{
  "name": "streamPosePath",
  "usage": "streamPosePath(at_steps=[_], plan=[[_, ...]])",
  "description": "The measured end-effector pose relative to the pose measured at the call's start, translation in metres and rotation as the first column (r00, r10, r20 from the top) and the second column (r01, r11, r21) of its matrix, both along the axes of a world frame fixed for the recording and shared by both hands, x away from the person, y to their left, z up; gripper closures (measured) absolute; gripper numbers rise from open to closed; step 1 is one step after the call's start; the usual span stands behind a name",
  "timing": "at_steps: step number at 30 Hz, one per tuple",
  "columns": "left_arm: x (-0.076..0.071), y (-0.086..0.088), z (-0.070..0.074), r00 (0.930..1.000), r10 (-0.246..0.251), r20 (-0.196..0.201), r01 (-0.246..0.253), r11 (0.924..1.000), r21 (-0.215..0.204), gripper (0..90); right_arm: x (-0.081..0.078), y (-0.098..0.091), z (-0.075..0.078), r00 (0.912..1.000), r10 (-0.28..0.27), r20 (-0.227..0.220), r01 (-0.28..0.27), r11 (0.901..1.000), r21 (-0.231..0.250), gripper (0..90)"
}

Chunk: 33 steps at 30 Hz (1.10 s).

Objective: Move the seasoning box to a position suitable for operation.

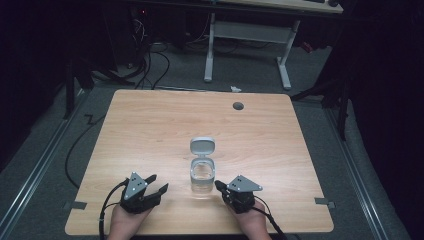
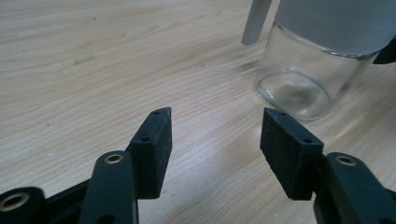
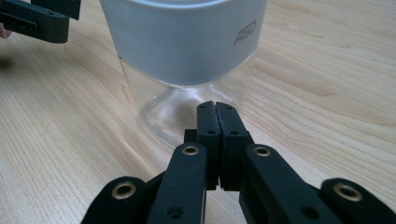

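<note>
A clear glass jar (image 1: 202, 176) with a grey collar and a flipped-open grey lid (image 1: 202, 146) stands upright near the table's front middle. My left gripper (image 1: 159, 184) rests to the jar's left, jaws open and empty; in its own view the gripper (image 2: 215, 122) points at bare wood with the jar (image 2: 299, 70) ahead to the right. My right gripper (image 1: 218, 185) lies just right of the jar, jaws shut with nothing between them. In the right gripper view the gripper's tips (image 3: 216, 105) sit close to the jar's glass base (image 3: 182, 100).
The wooden table (image 1: 150, 125) has a round grey cable hole (image 1: 238, 105) near its far edge. Beyond it stands a white desk frame (image 1: 247, 45) among cables on the grey floor. Tape tabs (image 1: 75, 205) mark the table's front corners.
</note>
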State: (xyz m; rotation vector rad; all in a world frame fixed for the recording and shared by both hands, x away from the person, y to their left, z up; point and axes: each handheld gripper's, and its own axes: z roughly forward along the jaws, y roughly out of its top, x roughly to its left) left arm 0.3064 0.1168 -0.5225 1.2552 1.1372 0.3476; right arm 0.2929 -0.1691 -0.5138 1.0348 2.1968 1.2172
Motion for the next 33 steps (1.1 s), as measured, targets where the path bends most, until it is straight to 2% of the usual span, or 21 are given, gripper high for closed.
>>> streamPosePath(at_steps=[6,9,14,16,18,20,23,25,26,30,31,32,33], plan=[[-0.004,-0.011,0.002,0.9998,-0.021,0.001,0.021,0.9996,-0.018,45.6,0.001,-0.012,0.000,0.9994,-0.032,-0.012,0.032,0.9993,0.021,88.0],[-0.008,-0.018,0.003,0.9993,-0.036,0.011,0.036,0.9993,-0.009,45.6,0.000,-0.016,0.000,0.9989,-0.044,-0.014,0.045,0.9987,0.024,86.8],[-0.019,-0.039,0.004,0.9949,-0.099,0.023,0.098,0.9951,0.006,45.3,0.000,-0.031,-0.001,0.9936,-0.107,-0.037,0.108,0.9931,0.046,85.1],[-0.024,-0.048,0.003,0.9914,-0.129,0.022,0.128,0.9916,0.018,45.9,0.000,-0.032,-0.001,0.9928,-0.113,-0.041,0.115,0.9922,0.049,84.8],[-0.027,-0.055,0.002,0.9872,-0.159,0.007,0.159,0.9872,0.014,48.8,-0.001,-0.036,0.000,0.9906,-0.134,-0.030,0.135,0.9897,0.047,84.9],[-0.030,-0.063,-0.001,0.9818,-0.190,-0.006,0.190,0.9818,0.008,55.8,-0.001,-0.039,0.000,0.9864,-0.162,-0.026,0.163,0.9856,0.045,87.1],[-0.030,-0.069,-0.002,0.9810,-0.194,-0.007,0.194,0.9810,0.005,62.2,0.000,-0.042,0.000,0.9867,-0.161,-0.019,0.162,0.9856,0.048,90.0],[-0.030,-0.076,-0.004,0.9799,-0.199,-0.007,0.199,0.9799,0.011,68.3,0.001,-0.044,0.001,0.9882,-0.152,-0.020,0.153,0.9868,0.055,90.0],[-0.031,-0.083,-0.005,0.9781,-0.208,-0.004,0.208,0.9781,0.001,71.5,0.004,-0.044,0.002,0.9892,-0.146,-0.015,0.147,0.9875,0.058,90.0],[-0.030,-0.092,-0.007,0.9785,-0.206,0.002,0.206,0.9783,0.019,81.6,0.011,-0.044,0.004,0.9916,-0.129,-0.007,0.129,0.9894,0.066,90.0],[-0.030,-0.096,-0.008,0.9795,-0.202,-0.002,0.202,0.9792,0.022,81.6,0.014,-0.043,0.005,0.9925,-0.122,-0.002,0.122,0.9900,0.070,90.0],[-0.028,-0.101,-0.009,0.9816,-0.191,-0.003,0.191,0.9811,0.032,87.2,0.021,-0.040,0.010,0.9939,-0.110,0.009,0.109,0.9912,0.076,90.0],[-0.028,-0.101,-0.009,0.9816,-0.191,-0.003,0.191,0.9811,0.032,88.7,0.021,-0.040,0.010,0.9939,-0.110,0.009,0.109,0.9912,0.076,90.0]])
